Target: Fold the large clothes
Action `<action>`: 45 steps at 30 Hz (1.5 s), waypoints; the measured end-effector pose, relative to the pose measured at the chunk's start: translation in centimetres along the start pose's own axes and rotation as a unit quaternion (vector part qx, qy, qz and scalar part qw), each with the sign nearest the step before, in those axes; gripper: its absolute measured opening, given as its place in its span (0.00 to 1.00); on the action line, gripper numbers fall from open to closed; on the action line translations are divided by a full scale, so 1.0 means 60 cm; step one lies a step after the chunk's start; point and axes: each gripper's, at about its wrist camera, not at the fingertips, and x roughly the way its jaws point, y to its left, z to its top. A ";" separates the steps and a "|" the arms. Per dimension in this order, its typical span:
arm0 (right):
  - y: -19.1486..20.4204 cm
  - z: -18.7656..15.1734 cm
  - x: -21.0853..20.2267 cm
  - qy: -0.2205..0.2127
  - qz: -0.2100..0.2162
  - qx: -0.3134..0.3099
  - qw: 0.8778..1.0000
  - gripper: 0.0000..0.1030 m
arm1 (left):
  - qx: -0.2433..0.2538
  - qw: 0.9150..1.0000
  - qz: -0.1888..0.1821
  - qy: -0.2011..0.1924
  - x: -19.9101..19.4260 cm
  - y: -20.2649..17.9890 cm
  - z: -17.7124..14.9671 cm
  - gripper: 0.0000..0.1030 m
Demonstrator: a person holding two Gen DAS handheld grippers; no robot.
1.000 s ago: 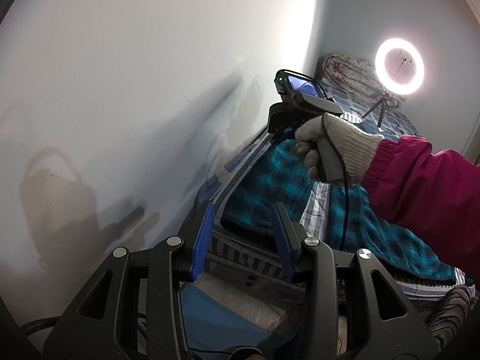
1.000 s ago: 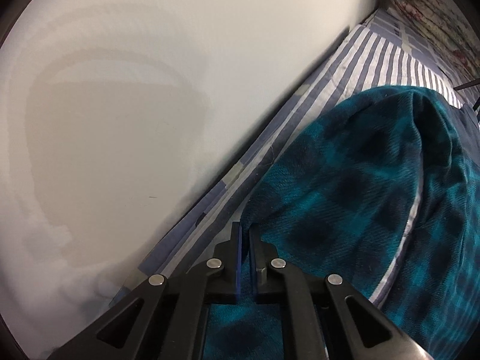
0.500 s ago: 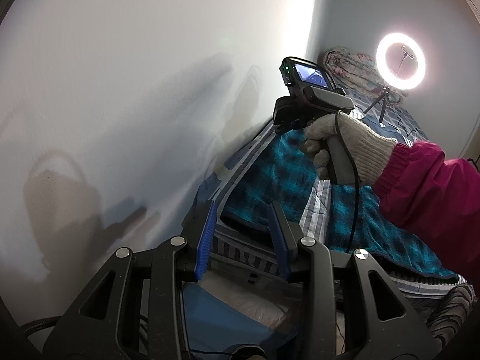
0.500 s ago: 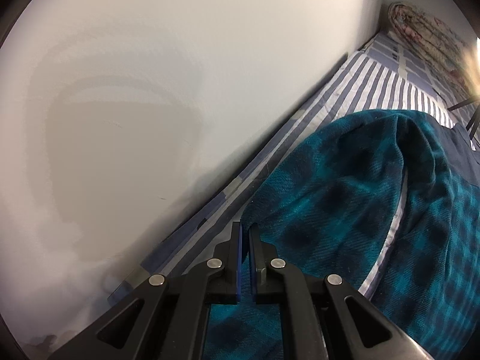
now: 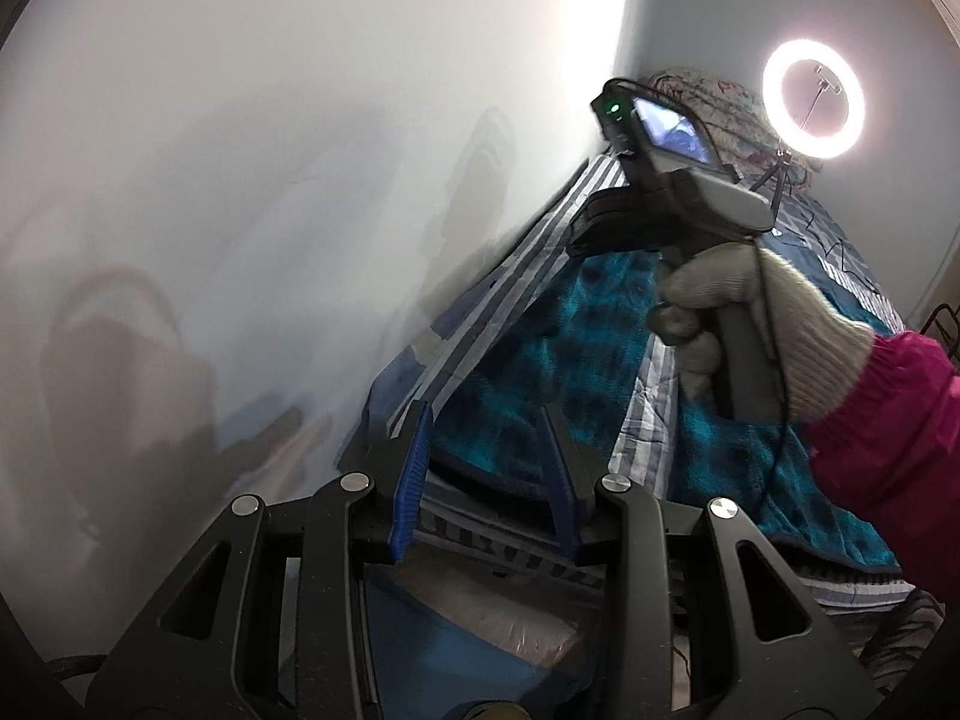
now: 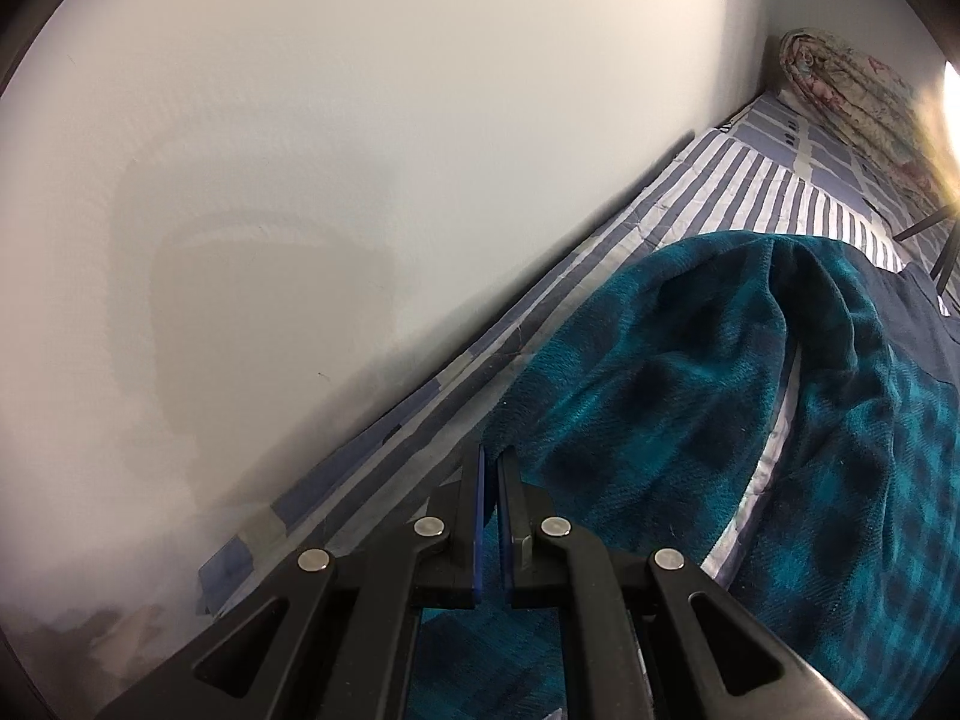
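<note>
A large teal and dark plaid fleece garment lies spread on a striped bed sheet next to the wall. My left gripper is open and empty, hovering off the near end of the bed, in front of the garment's near edge. My right gripper is shut on a corner of the plaid garment and lifts it, so the cloth rises in a fold. The right gripper's body and the gloved hand holding it show in the left wrist view, above the garment.
A white wall runs along the left side of the bed. A lit ring light on a tripod stands at the far end, beside a rolled floral quilt. A dark blue cloth lies on the bed beyond the plaid garment.
My right gripper has risen and moved away toward the far end with the garment's corner, lifting the fold higher. My left gripper has stayed open and shifted only slightly.
</note>
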 end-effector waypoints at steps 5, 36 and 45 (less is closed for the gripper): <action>-0.021 0.004 -0.010 -0.009 0.011 -0.002 1.000 0.01 | 0.010 1.000 -0.002 0.014 0.031 -0.001 0.010 0.36; -0.281 -0.036 -0.067 -0.022 0.058 0.070 0.996 0.01 | -0.053 0.979 -0.079 0.180 0.288 -0.048 0.056 0.57; -0.316 -0.052 -0.073 -0.024 0.099 0.109 0.989 0.01 | -0.030 0.984 -0.121 0.124 0.233 -0.082 0.081 0.01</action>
